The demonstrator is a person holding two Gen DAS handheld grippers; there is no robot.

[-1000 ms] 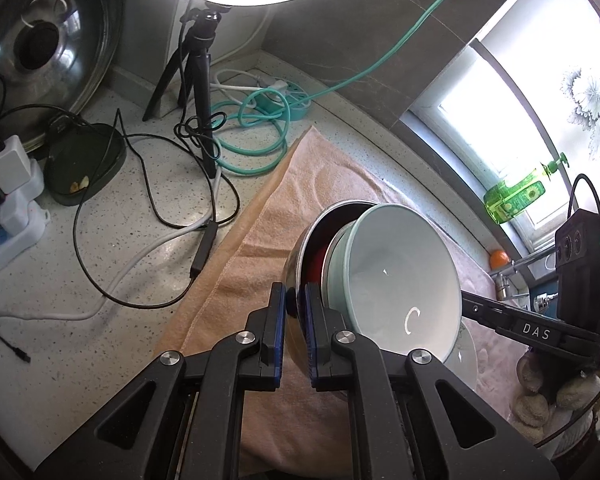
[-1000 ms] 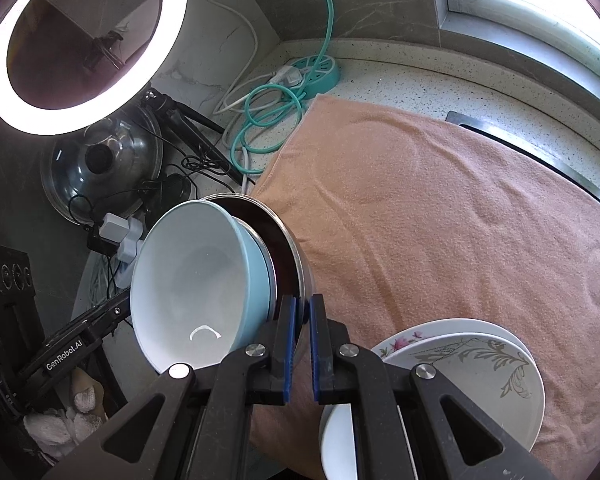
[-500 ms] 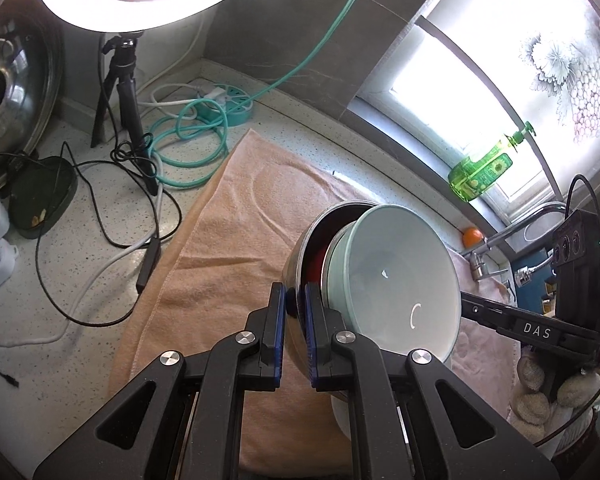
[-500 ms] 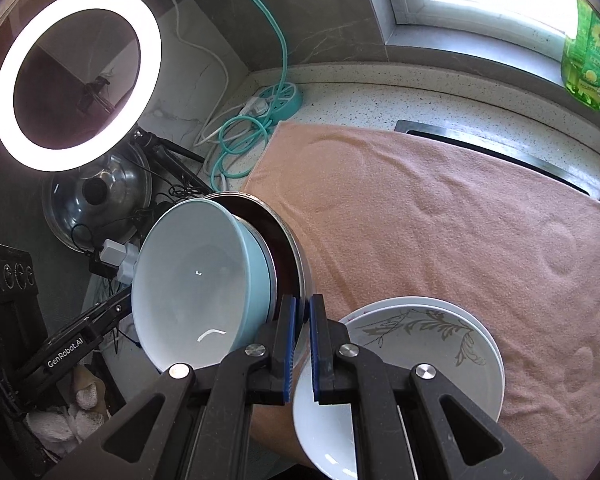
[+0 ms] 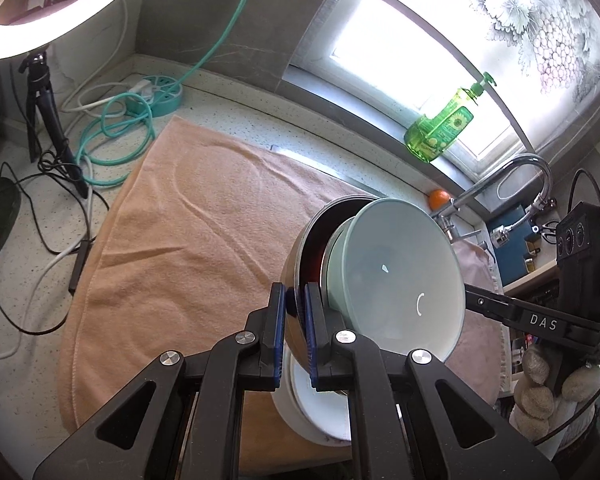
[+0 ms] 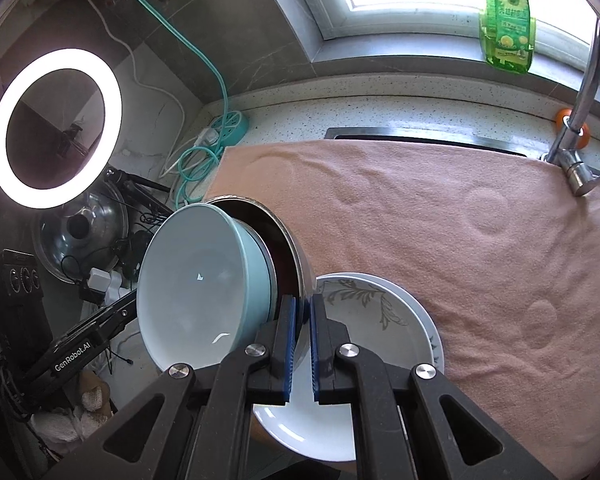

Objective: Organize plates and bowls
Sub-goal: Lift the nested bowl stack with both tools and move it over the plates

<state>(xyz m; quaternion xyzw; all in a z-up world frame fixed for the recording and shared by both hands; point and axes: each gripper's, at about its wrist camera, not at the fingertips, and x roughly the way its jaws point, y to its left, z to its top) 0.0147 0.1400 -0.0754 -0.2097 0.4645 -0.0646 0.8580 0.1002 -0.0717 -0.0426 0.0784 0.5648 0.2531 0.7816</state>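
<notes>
While tilted on edge above the peach towel (image 5: 188,240), the steel bowl (image 5: 300,280), with a pale blue bowl (image 6: 196,280) nested inside, is pinched at its rim by both left tongs (image 5: 296,332) and right tongs (image 6: 300,344), over stacked plates (image 6: 380,320).

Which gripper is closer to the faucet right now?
Right. The right gripper clamps the steel bowl on its rim toward the faucet; the left gripper clamps the opposite rim, on the ring light side.
</notes>
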